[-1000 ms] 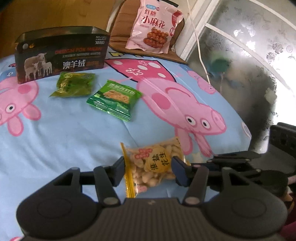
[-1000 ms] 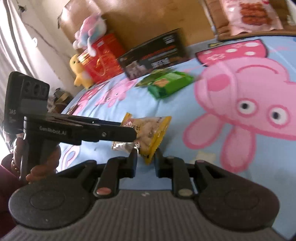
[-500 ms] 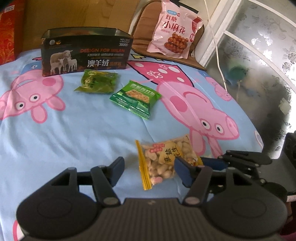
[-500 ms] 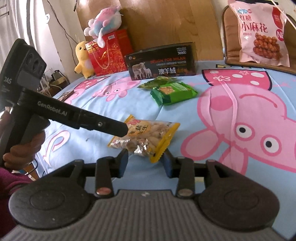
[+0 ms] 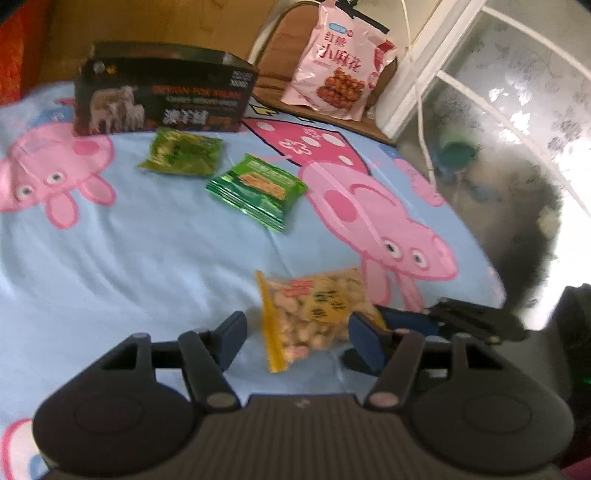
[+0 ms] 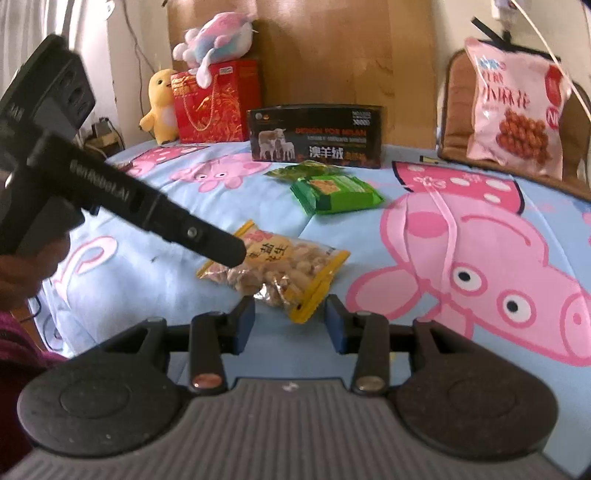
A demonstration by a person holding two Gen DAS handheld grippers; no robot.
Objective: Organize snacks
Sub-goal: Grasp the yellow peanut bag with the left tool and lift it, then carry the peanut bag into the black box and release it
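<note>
Right wrist view, from left to right: the left gripper [image 6: 236,254] reaches in from the left edge of the bed [image 6: 155,206], held in a hand [image 6: 26,273], and its dark finger tip lies over the near end of the peanut bag [image 6: 280,269]. Its jaws stand wide in the left wrist view, with the bag lying between and just ahead of them, touched by neither. The peanut bag rests flat on the blue pig-print sheet near the bed's front edge, its yellow sealed end pointing toward the right gripper [image 6: 290,325]. That gripper's jaws are also spread wide, empty, just short of the bag. Farther back, toward the middle of the bed, a green cracker packet [image 6: 336,194] lies flat, and a lighter green snack packet [image 6: 306,171] touches it from behind. Behind these a dark box with sheep printed on it [image 6: 316,138] stands upright near the bed's far edge. At the far left corner sit a yellow plush toy [image 6: 160,107] and a red gift bag [image 6: 214,103] with a pastel plush [image 6: 214,35] on top. At the far right, a pink snack bag [image 6: 517,107] leans upright against a brown chair cushion [image 6: 454,110].
</note>
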